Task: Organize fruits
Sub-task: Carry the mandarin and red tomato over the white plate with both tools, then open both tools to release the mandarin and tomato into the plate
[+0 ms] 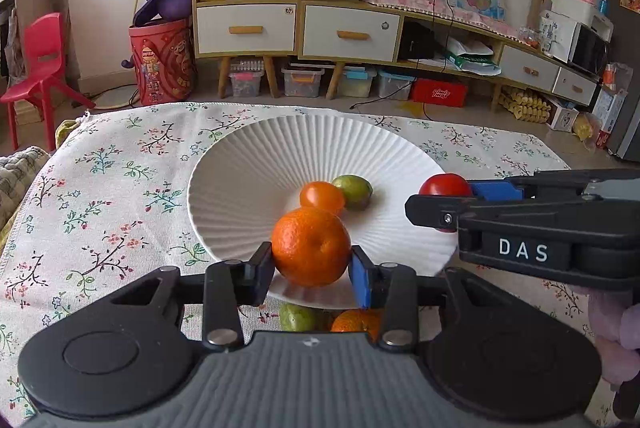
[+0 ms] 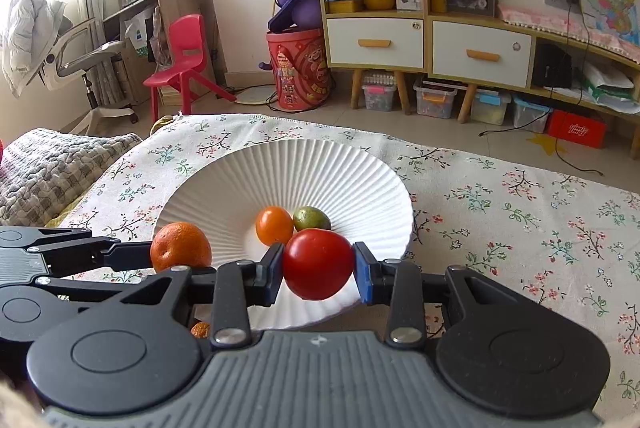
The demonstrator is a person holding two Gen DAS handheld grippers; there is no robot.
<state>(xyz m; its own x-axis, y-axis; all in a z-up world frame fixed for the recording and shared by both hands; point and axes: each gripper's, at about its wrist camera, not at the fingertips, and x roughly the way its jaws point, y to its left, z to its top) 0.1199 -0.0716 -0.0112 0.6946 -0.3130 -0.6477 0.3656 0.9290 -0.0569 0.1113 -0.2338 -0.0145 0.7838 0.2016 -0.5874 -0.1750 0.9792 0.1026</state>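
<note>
Floral tablecloth (image 1: 100, 188) covers the work surface; beyond it, a shelf unit with white drawers (image 1: 246, 28) and a red plastic chair (image 1: 42, 64). White ribbed plate (image 1: 256, 164) sits mid-cloth. Inside it: a small orange tomato (image 1: 322, 195) touching a green fruit (image 1: 354, 191). Left gripper (image 1: 312, 270) clamps a mandarin (image 1: 311, 246) between its pads, held over the plate's near rim. Right gripper (image 2: 318, 274) clamps a red tomato (image 2: 318, 264), also above the near rim, beside the left one. Partly hidden below the left gripper, on the cloth just beside the plate: another green fruit (image 1: 298, 318) and a second mandarin (image 1: 356, 322).
</note>
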